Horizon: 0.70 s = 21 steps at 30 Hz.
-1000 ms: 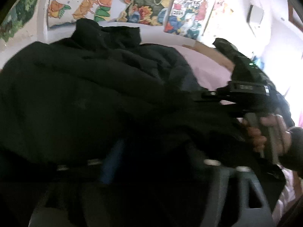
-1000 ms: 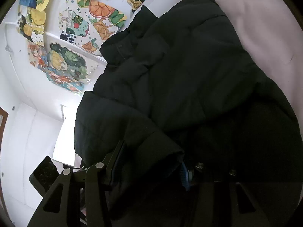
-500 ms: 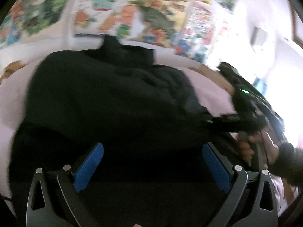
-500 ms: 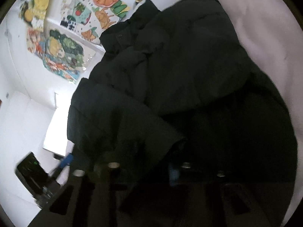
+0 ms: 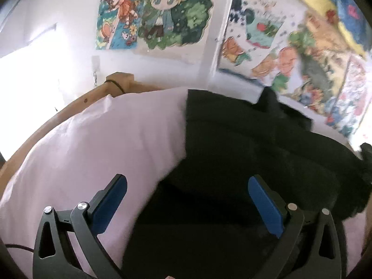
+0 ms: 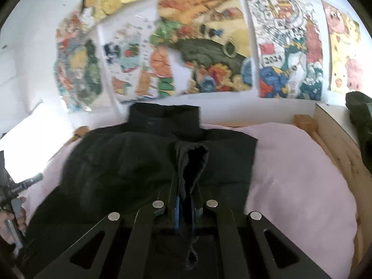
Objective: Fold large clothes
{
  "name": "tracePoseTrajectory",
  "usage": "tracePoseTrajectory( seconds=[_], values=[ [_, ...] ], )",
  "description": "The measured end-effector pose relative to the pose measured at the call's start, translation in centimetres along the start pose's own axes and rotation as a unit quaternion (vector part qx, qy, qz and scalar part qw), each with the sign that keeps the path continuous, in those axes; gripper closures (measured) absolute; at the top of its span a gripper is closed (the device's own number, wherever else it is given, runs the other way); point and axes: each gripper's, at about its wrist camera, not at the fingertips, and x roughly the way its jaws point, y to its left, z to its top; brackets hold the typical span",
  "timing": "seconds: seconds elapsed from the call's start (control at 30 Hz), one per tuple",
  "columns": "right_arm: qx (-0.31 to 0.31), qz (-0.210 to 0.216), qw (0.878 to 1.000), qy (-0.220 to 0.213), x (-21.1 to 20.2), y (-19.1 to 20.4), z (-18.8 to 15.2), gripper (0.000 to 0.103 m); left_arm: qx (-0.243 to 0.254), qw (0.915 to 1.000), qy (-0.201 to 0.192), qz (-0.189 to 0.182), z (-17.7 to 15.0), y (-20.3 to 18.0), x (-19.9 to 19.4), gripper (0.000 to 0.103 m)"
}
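A large black padded jacket [image 6: 139, 162] lies on a pink bed cover [image 6: 297, 181], collar toward the poster wall. My right gripper [image 6: 184, 197] is shut on a fold of the jacket's black cloth [image 6: 193, 160], which stands up between the blue pads. My left gripper [image 5: 186, 200] is open and empty, its blue pads [image 5: 265, 207] wide apart above the jacket's near edge [image 5: 232, 162] and the pink cover [image 5: 104, 144]. The left gripper's handle and the hand on it show at the left edge of the right wrist view [image 6: 14, 200].
A wooden bed frame [image 5: 76, 102] runs round the mattress, with a rail also on the right [image 6: 337, 144]. Colourful posters [image 6: 204, 41] cover the white wall behind. A dark garment [image 6: 360, 121] hangs at the far right.
My left gripper let go of the jacket, opened and swung left over the pink cover. My right gripper stayed shut on the cloth and swung round to face the wall.
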Motion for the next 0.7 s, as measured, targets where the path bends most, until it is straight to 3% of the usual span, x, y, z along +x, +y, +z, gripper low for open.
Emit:
tracePoseTrajectory(
  seconds=[0.13,0.33,0.43,0.5,0.57,0.7],
  values=[
    [-0.023,-0.039,0.999,0.022,3.0,-0.4,-1.2,0.096,0.032,0.9991,-0.011,0.025,0.7,-0.8,2.0,0.001],
    [-0.032,-0.065,0.996,0.05,6.0,-1.4,-3.2,0.094,0.068,0.9958,0.026,0.055,-1.0,-1.3,7.0,0.001],
    [-0.063,-0.095,0.992,0.058,6.8,-1.4,-3.9,0.077,0.071,0.9945,0.051,0.057,-1.8,-1.0,8.9,0.001],
    [-0.073,-0.113,0.99,0.049,6.5,-1.4,-4.1,0.058,0.065,0.9949,0.056,0.054,-1.9,-0.6,9.1,0.001],
    [-0.076,-0.129,0.988,0.036,5.7,-1.4,-4.2,0.046,0.058,0.9957,0.055,0.047,-1.9,-0.2,8.9,0.001],
    [-0.118,-0.122,0.986,0.003,4.3,0.3,-4.4,0.045,0.051,0.9959,0.058,0.047,-2.2,0.2,8.9,0.001]
  ],
)
